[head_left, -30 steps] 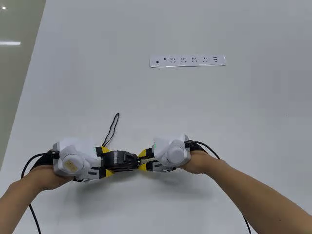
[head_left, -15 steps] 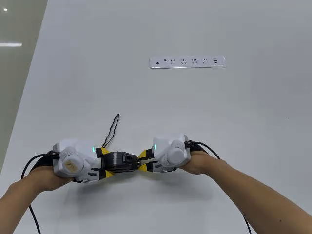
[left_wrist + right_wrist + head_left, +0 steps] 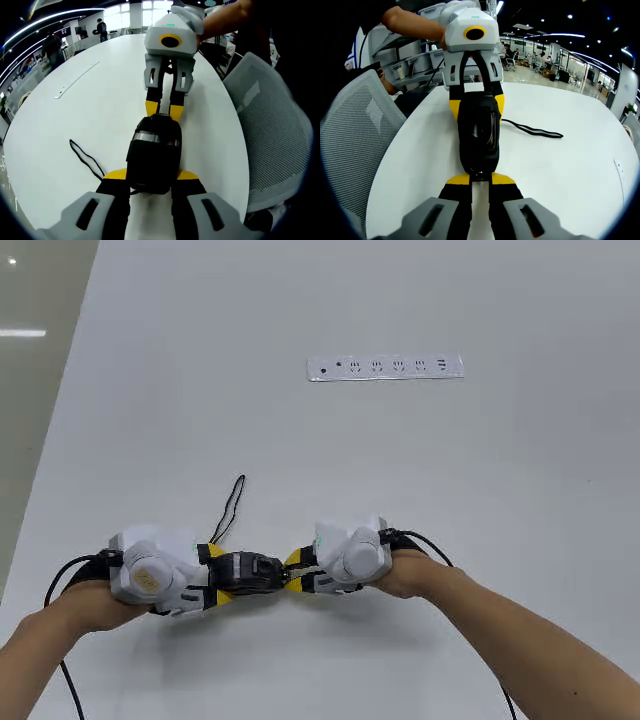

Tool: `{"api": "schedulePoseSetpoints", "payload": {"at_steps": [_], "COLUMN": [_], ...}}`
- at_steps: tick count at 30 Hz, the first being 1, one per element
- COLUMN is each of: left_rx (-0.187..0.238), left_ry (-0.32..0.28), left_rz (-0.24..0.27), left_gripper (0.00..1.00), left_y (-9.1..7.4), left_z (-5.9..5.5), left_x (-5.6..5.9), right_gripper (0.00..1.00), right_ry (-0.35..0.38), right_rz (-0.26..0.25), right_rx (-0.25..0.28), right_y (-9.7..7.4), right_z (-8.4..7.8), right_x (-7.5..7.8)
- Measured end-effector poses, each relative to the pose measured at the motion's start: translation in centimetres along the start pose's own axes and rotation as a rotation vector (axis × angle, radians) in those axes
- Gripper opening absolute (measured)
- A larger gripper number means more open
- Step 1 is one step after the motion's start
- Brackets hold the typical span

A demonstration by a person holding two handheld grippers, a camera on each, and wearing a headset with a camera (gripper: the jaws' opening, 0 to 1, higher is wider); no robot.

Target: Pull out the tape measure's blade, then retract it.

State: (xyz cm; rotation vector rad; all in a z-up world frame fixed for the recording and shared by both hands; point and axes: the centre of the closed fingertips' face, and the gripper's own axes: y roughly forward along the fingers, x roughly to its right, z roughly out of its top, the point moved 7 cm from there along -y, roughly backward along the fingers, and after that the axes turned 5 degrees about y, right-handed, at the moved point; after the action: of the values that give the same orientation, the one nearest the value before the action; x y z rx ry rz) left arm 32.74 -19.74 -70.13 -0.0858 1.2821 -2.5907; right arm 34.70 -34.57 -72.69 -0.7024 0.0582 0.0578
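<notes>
The person is standing over the white counter (image 3: 470, 490) with the tape measure (image 3: 250, 570) held between the two tools, just above or on the counter's near edge. The left hand-held gripper (image 3: 218, 572) is clamping the black case across its sides, yellow tips pressing on either flank. That looks meant to anchor the body so it cannot follow when the blade is drawn. Facing it nose to nose, the right hand-held gripper (image 3: 295, 571) is pinching in on the front end of the tape measure, its jaws drawn close together where the blade comes out. The hook itself is too small for me to make out. No blade is showing between the tools, so I am judging the pull as not yet begun. The head-on line-up should let the right hand draw straight back. The black wrist cord (image 3: 228, 505) is trailing loose across the counter, away from both tools. A power strip (image 3: 385, 365) is lying well apart, farther back.
</notes>
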Motion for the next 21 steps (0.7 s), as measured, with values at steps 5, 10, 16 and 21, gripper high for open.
{"api": "schedulePoseSetpoints", "payload": {"at_steps": [5, 10, 16, 21], "left_rx": [0.001, 0.0, 0.002, 0.001], "left_ry": [-0.003, -0.005, -0.006, -0.005], "left_rz": [-0.001, 0.001, 0.0, -0.001], "left_gripper": [0.27, 0.27, 0.27, 0.27], "left_y": [0.0, 0.04, 0.06, 0.05], "left_z": [-0.01, 0.05, 0.08, 0.08], "left_x": [0.01, 0.07, 0.04, 0.03], "right_gripper": [0.09, 0.09, 0.09, 0.09], "right_ry": [0.004, 0.004, 0.005, 0.006], "right_rz": [0.003, 0.004, 0.002, 0.0], "right_rx": [0.003, 0.002, 0.0, 0.002], "right_y": [0.02, -0.01, -0.51, -0.77], "right_z": [-0.05, -0.19, -0.61, -0.77], "right_x": [0.02, 0.07, 0.09, 0.09]}}
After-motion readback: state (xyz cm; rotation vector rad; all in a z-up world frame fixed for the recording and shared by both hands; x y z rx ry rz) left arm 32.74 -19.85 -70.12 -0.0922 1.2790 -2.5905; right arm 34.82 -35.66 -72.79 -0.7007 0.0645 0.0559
